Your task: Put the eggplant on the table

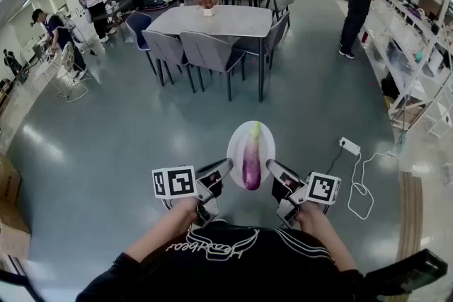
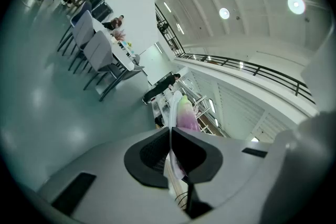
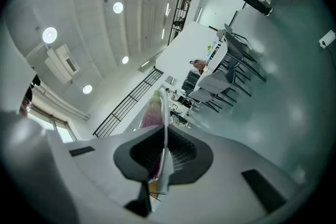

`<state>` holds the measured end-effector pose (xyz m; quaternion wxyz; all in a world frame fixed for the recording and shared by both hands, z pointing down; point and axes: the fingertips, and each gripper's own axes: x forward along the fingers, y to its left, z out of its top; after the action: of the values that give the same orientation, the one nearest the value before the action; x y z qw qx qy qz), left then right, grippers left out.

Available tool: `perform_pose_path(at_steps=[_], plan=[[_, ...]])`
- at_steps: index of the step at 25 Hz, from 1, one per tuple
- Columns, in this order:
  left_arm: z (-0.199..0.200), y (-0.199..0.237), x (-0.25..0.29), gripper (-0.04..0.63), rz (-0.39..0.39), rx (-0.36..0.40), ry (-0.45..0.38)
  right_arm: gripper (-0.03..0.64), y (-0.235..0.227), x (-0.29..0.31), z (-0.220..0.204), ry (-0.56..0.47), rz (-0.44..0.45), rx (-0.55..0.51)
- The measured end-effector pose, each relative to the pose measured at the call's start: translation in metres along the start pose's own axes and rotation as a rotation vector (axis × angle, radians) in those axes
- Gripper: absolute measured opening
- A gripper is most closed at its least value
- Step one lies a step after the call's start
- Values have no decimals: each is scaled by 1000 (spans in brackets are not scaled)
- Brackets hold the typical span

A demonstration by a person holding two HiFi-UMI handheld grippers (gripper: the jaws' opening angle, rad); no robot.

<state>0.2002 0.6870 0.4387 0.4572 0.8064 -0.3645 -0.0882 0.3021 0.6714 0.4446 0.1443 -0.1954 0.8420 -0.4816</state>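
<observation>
Your left tongs (image 1: 228,164) and right tongs (image 1: 270,164) each pinch a rim of the white plate (image 1: 235,145), the eggplant (image 1: 252,159) lying loose on it above the floor (image 1: 127,131), so tilting it while walking to the far desk (image 1: 212,21) could roll it off.

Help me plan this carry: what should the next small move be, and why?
Probably step forward toward the grey table, keeping the plate level. The left hand-held gripper and the right hand-held gripper are each shut on its rim. The eggplant lies loose on the plate, and the table stands well ahead, likely out of reach.
</observation>
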Motion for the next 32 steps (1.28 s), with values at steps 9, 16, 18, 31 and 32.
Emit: perform_pose_path(at_steps=[9, 16, 18, 31, 32], plan=[[1, 5, 7, 21, 18, 20, -10, 23, -5, 2, 3, 6, 7, 16], [4, 27, 4, 21, 18, -2, -22, 25, -17, 18, -2, 32, 9, 17], [13, 33, 5, 21, 9, -13, -27, 25, -16, 27, 2, 27, 23, 16], [120, 123, 54, 21, -4, -61, 14, 25, -81, 143, 67, 13, -1, 94], [132, 134, 60, 21, -3, -67, 20, 25, -90, 156, 73, 14, -9, 98]])
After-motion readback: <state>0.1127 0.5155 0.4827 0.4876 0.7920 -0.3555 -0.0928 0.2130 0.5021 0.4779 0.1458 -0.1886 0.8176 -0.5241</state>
